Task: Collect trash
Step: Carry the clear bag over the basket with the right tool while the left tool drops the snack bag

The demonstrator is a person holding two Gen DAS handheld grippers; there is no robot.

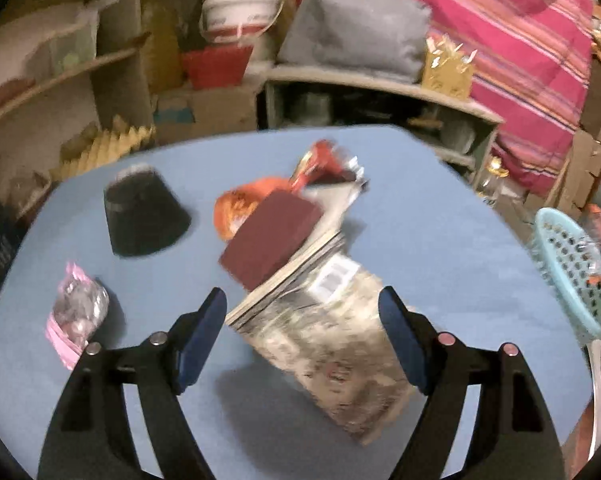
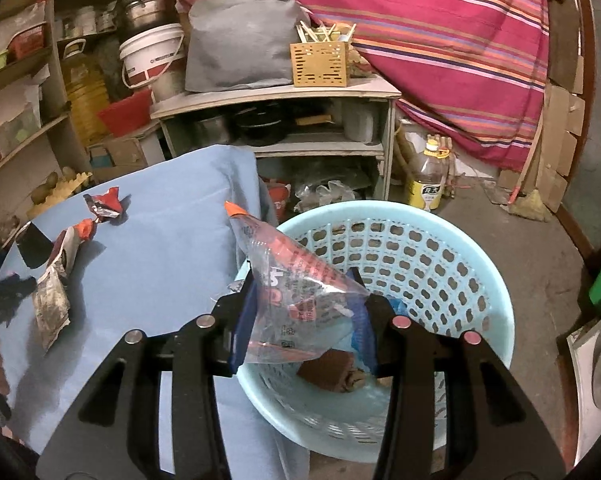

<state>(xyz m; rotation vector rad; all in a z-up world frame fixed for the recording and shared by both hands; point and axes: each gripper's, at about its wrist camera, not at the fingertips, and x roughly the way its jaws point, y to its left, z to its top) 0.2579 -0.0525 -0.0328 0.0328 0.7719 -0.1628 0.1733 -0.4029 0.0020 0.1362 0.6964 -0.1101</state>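
Observation:
In the left wrist view my left gripper (image 1: 302, 296) stands open over the blue table (image 1: 440, 208). A long crumpled grey wrapper (image 1: 332, 344) lies between its fingers, and the pads do not press on it. Past it lie a maroon block (image 1: 272, 240), an orange wrapper (image 1: 236, 204) and a red wrapper (image 1: 324, 160). A pink packet (image 1: 76, 316) is at the left. In the right wrist view my right gripper (image 2: 305, 300) is shut on a clear plastic bag (image 2: 268, 248) with red print, above the light blue basket (image 2: 440, 248). A brown item (image 2: 332, 372) lies in the basket.
A black cone-shaped object (image 1: 144, 216) stands on the table's left side. The basket sits on the floor beside the table's right edge. Behind are a low shelf unit (image 2: 276, 96), a white bucket (image 2: 152, 60), an oil bottle (image 2: 428, 176) and a striped cloth (image 2: 440, 40).

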